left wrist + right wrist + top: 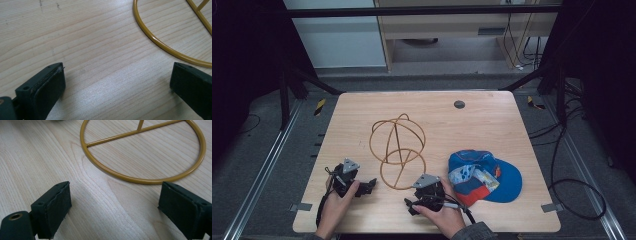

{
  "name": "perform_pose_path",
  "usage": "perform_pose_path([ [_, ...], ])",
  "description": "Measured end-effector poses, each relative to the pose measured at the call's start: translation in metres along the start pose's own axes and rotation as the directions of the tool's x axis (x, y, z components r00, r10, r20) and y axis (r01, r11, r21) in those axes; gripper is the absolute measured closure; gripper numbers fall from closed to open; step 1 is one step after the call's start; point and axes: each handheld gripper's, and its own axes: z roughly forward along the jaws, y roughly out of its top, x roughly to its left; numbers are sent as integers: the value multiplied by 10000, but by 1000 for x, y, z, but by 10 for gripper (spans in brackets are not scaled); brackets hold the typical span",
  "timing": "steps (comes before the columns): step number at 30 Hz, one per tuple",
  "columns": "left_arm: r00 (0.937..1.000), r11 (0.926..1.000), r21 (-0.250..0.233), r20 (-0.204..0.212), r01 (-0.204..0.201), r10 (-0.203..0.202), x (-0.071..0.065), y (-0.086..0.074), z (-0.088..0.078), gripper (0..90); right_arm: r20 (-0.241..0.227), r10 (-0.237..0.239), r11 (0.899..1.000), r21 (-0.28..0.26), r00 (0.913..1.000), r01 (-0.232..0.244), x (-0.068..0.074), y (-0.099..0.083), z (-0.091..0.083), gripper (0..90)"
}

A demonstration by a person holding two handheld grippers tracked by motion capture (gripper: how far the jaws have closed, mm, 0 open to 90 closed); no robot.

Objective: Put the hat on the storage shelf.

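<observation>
A gold wire stand [398, 150] made of rings and rods lies in the middle of the wooden table [482, 120]. A blue cap [484, 176] with a patterned lining lies to its right. My left gripper [371, 184] rests on the table at the front left, open, with bare wood between its jaws. The stand's base ring [160, 42] curves just ahead of it. My right gripper [408, 205] sits at the front centre, also open and empty, pointing toward the ring [140, 180]. A hand holds each gripper.
A dark round plug [459, 104] sits in the table near its far edge. Cables lie on the floor [577, 195] to the right. Metal rails run along both sides of the table.
</observation>
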Motion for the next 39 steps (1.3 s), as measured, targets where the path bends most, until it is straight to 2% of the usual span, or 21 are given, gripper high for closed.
perform_pose_path([
  [4,10000,10000,-9,-13,-15,15,0,0,0,0,35,-135,9995,293,9999,134,1,2,-4,108],
  [7,10000,10000,14,-15,-31,31,0,-1,0,0,1,-550,9968,575,9985,549,2,9,-17,104],
  [11,10000,10000,36,-4,-53,53,0,-1,-1,0,-103,-1246,9893,754,9922,1250,-3,25,-48,103],
  [13,10000,10000,37,5,-63,63,0,-2,-2,0,-149,-1653,9826,830,9861,1660,-9,32,-67,107],
  [16,10000,10000,60,-3,-74,74,0,-2,-2,0,-126,-2065,9725,1074,9784,2067,-25,39,-94,102],
  [18,10000,10000,42,7,-65,65,0,-2,-2,0,-9,-2136,9701,1177,9769,2122,-36,41,-106,104],
  [21,10000,9999,61,6,-90,90,0,-2,-2,0,68,-2128,9673,1427,9771,2096,-58,43,-126,110],
  [24,10000,9999,66,11,-99,99,0,-2,-2,0,182,-2271,9612,1651,9737,2211,-77,43,-141,115],
  [29,10000,9999,66,17,-98,98,0,-2,-2,0,335,-2181,9602,1862,9753,2083,-112,40,-166,127],
  [35,9999,9999,66,17,-114,114,0,-2,-2,0,422,-1989,9579,2196,9791,1851,-146,33,-174,141],
  [37,9999,9999,67,17,-117,117,0,-2,-2,0,228,-1917,9539,2395,9812,1808,-155,29,-170,143],
  [39,9999,9999,69,18,-119,119,0,-2,-2,0,110,-1938,9446,2721,9810,1835,-161,25,-164,153],
])
